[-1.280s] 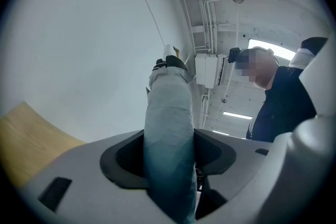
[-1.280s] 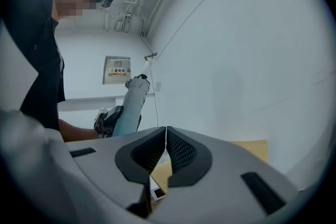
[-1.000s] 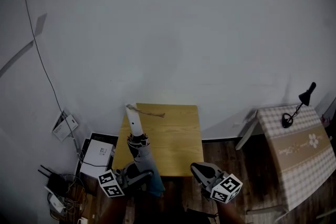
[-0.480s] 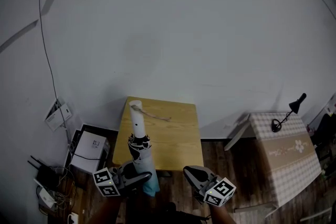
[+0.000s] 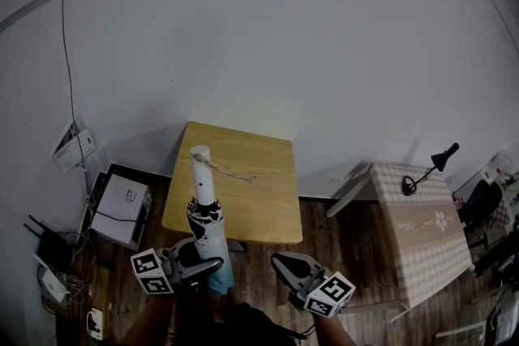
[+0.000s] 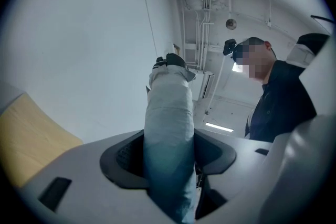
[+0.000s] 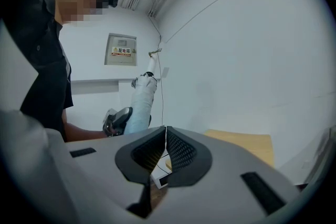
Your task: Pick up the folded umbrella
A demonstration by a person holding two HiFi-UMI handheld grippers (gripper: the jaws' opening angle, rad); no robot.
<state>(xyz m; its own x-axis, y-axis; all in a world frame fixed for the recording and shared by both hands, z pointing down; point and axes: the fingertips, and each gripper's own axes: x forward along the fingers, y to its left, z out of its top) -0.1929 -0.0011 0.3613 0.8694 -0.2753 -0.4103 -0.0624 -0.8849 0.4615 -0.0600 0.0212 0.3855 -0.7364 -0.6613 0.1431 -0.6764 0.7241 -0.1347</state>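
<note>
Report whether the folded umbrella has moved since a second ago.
Yes. The folded umbrella, in the left gripper, has drawn back from the table's far edge toward its near edge.

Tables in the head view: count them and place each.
2. The wooden table stands by the wall at centre; the cloth-covered table stands to its right. Others may lie out of frame.

Sparsely furnished room, more a makeshift test space than a home: bare white walls, a wood-plank floor (image 5: 326, 237), a small wooden table (image 5: 247, 186) against the far wall, a cloth-covered table (image 5: 426, 235) with a desk lamp (image 5: 427, 168) at right, a router (image 5: 50, 249) on the floor at left, exposed ceiling pipes (image 6: 205, 0) and a wall-mounted electrical panel (image 7: 121, 50)
</note>
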